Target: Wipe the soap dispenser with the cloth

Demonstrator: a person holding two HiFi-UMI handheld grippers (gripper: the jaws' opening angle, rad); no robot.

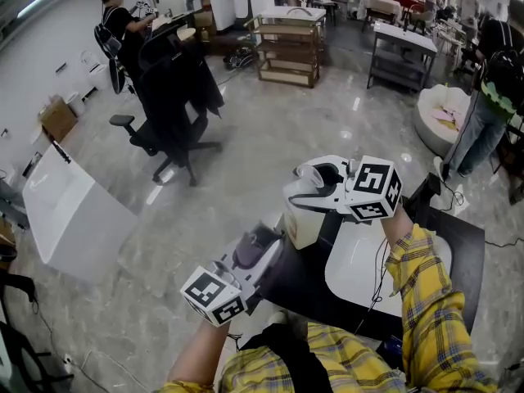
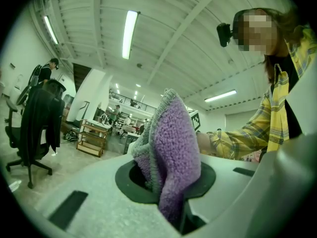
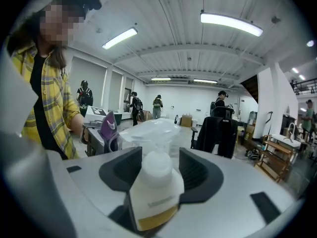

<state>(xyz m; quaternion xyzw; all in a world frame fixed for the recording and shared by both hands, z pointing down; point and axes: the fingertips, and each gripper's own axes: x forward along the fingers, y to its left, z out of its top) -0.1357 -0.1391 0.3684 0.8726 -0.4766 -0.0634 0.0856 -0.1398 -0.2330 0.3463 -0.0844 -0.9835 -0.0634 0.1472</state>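
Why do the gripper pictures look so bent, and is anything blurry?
Left gripper view: wide-angle lens, dark rounded corners, ceiling beams bowed; the purple cloth is sharp. Right gripper view: same bending; the close soap dispenser looks soft, the ceiling lamp glares. Head view: the glossy floor shows bright glints.

Soap dispenser (image 3: 154, 182) base out of sight between right tongs (image 3: 156, 165)
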